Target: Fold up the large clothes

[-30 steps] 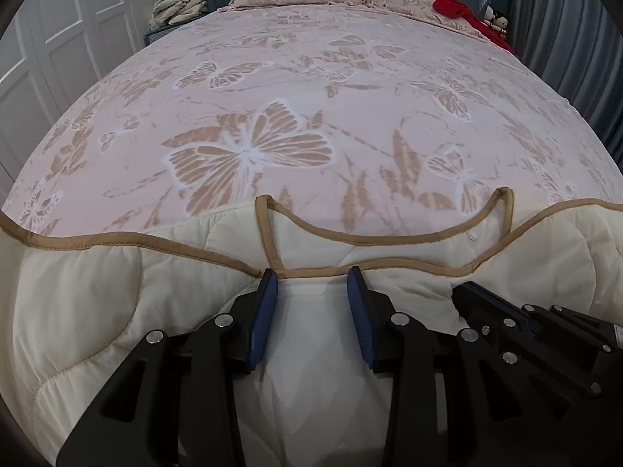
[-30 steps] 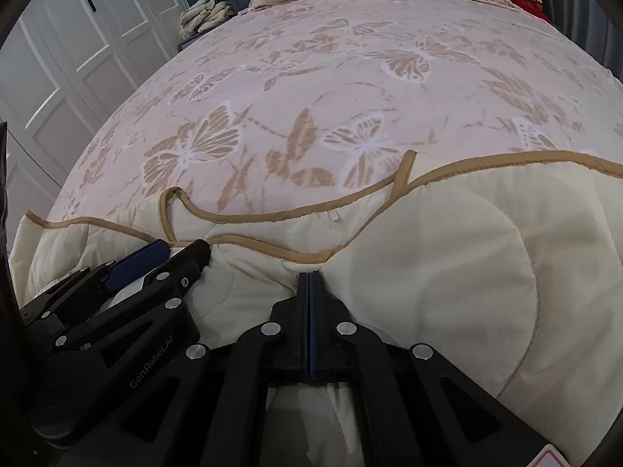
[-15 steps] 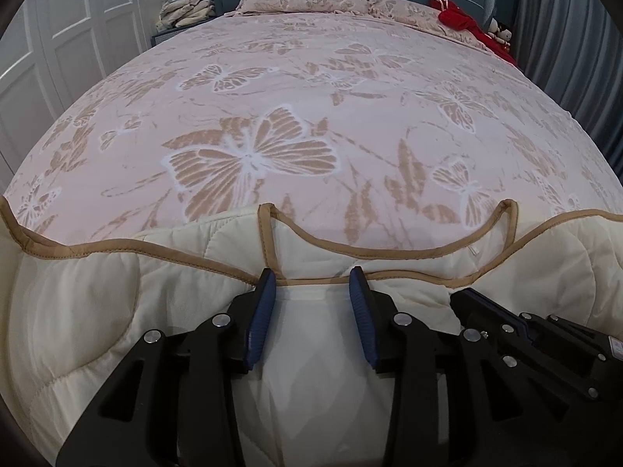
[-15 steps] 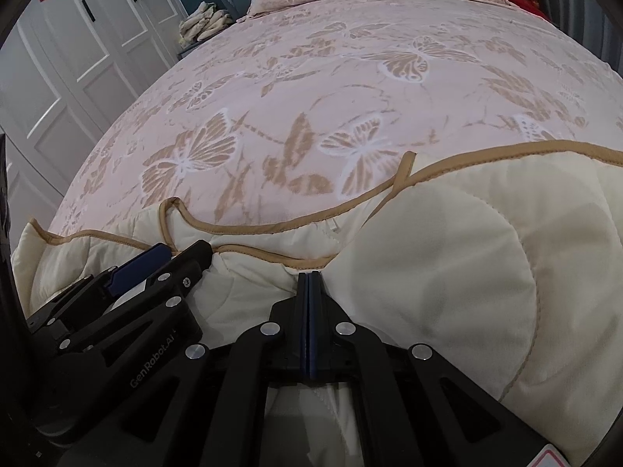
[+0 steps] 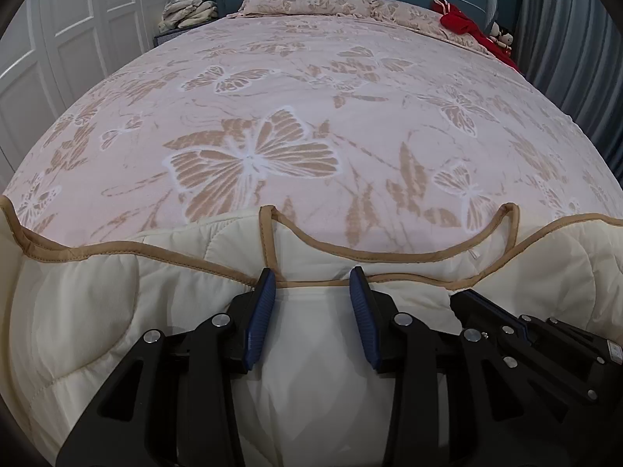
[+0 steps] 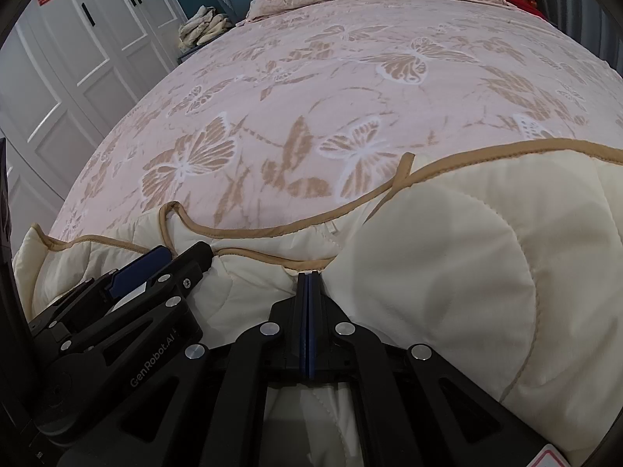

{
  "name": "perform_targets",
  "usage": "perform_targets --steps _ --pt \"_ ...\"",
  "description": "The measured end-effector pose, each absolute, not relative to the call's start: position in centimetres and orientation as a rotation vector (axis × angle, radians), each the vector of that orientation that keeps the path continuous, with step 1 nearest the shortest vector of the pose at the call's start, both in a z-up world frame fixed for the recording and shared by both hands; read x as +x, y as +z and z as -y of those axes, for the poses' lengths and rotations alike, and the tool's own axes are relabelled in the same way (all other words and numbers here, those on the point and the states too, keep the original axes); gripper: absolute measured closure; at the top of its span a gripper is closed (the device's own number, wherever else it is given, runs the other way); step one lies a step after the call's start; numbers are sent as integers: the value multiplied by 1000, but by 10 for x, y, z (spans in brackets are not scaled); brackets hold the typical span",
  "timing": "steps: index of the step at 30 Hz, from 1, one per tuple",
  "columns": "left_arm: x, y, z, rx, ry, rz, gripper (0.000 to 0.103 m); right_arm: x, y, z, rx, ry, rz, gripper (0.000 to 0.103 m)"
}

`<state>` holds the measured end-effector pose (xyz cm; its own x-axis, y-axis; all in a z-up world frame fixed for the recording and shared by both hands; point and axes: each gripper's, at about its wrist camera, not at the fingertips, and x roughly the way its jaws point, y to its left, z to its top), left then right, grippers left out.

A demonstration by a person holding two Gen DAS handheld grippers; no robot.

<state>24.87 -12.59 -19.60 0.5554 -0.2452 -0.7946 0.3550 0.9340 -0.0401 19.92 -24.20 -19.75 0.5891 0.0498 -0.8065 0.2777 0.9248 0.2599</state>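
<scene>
A cream quilted piece with tan trim (image 5: 97, 311) lies bunched at the near edge of the bed, also seen in the right wrist view (image 6: 447, 272). My left gripper (image 5: 311, 276) holds a thick fold of it. The cloth fills the gap between the blue pads (image 5: 260, 323), and the trim runs across from pad to pad. My right gripper (image 6: 308, 274) is shut, with a thin bit of the cream edge pinched at its tip. The two grippers sit close side by side; the left gripper (image 6: 155, 260) shows at the left of the right wrist view.
The pink butterfly bedspread (image 5: 311, 97) stretches far ahead to the pillows (image 5: 307, 0) and blue headboard. A red item (image 5: 463, 25) lies at the far right corner. White wardrobe doors (image 5: 78, 39) stand left, with a folded pile (image 5: 190, 9) on a stand and a grey curtain (image 5: 564, 39) right.
</scene>
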Motion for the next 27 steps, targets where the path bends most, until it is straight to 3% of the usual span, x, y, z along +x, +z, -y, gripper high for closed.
perform_targets --steps 9,12,13,14,16,22,27 --pt "249 -190 126 130 -358 -929 63 199 -194 242 388 -139 -933 103" --pt "247 -177 118 98 -396 -963 47 198 -185 244 399 -131 -941 103" --pt "244 -171 113 75 -404 -967 35 196 -180 246 415 -130 -941 103" --pt "239 -162 103 43 -405 -960 25 190 -167 249 435 -152 -934 98" --pt "227 -139 76 -8 -373 -920 17 170 -142 249 422 -195 -883 83" --pt "182 -90 -37 -128 -275 -898 12 107 -101 226 454 -129 -880 82" --pt "141 -105 -120 -312 -141 -980 12 83 -109 179 438 -45 -938 82"
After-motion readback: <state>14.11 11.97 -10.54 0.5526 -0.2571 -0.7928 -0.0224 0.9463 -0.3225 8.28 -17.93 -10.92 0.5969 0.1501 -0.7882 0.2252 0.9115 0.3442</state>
